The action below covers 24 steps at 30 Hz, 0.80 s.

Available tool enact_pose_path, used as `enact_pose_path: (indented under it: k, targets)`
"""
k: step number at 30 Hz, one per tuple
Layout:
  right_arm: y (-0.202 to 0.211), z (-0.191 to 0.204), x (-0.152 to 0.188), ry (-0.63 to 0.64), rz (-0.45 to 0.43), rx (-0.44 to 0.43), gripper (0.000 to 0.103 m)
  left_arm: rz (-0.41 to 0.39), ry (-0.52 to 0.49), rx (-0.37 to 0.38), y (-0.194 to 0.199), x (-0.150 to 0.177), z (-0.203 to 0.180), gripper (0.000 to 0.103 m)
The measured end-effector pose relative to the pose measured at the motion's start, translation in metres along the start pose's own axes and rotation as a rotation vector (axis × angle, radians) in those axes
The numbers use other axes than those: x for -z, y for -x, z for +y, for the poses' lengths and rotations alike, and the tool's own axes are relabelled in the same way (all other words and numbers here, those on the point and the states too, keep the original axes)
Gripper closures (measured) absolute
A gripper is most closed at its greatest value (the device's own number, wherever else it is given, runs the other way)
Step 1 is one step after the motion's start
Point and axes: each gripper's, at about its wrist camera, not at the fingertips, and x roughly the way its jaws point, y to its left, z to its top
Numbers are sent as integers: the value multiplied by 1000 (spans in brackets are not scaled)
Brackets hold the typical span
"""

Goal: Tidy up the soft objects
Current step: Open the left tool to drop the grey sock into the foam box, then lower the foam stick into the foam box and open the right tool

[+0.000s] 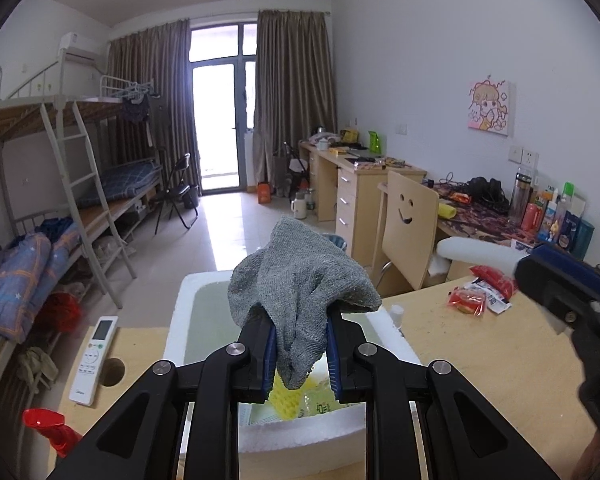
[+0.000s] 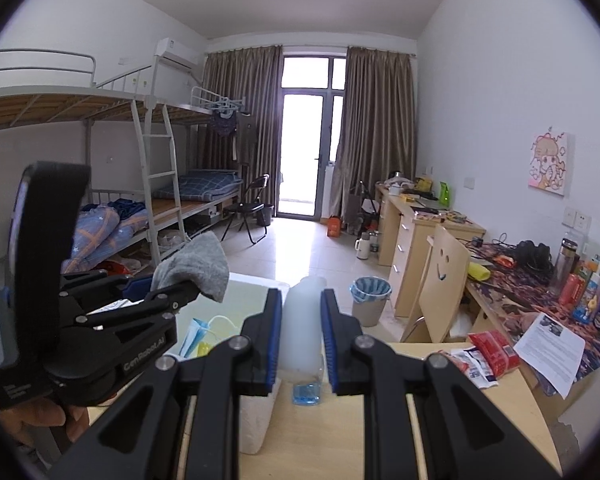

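- The white foam box (image 1: 180, 320) sits at the far edge of the wooden table (image 1: 480, 360); our own grippers hide much of its inside, so we make out only a yellow mesh piece (image 1: 286, 400) and a blue face mask (image 2: 196, 334).
- We hold the grey cloth (image 1: 300, 280) over the box in our left gripper (image 1: 301, 354), jaws narrow and clamped on its lower folds. It looks light, limp and a little fuzzy; it should drape wherever we let it go, and a pinch on a bunched fold seems the surest hold.
- Our right gripper (image 2: 301, 340) has its jaws narrow around a cloudy plastic bottle (image 2: 302, 320); we judge it squashy and perhaps slippery, best pinched at mid-body. Its blue base blurs below.
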Motion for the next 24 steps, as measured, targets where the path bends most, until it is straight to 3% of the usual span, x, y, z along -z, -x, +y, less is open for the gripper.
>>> enact_pose_path:
  k: [2, 4, 7, 12, 24]
  targets:
    - [0, 1, 0, -1, -1, 2, 80, 7, 5, -6, -3, 0, 0, 74]
    - [0, -2, 0, -2, 1, -1, 80, 19, 15, -11, -6, 1, 2, 49]
    - [3, 1, 0, 1, -3, -4, 80, 16, 6, -23, -7, 0, 0, 23]
    - [2, -2, 0, -6, -2, -2, 80, -21, 13, -52, 1, 0, 3, 5]
    - [-4, 1, 1, 1, 2, -25, 80, -61, 16, -84, 20, 1, 8, 4]
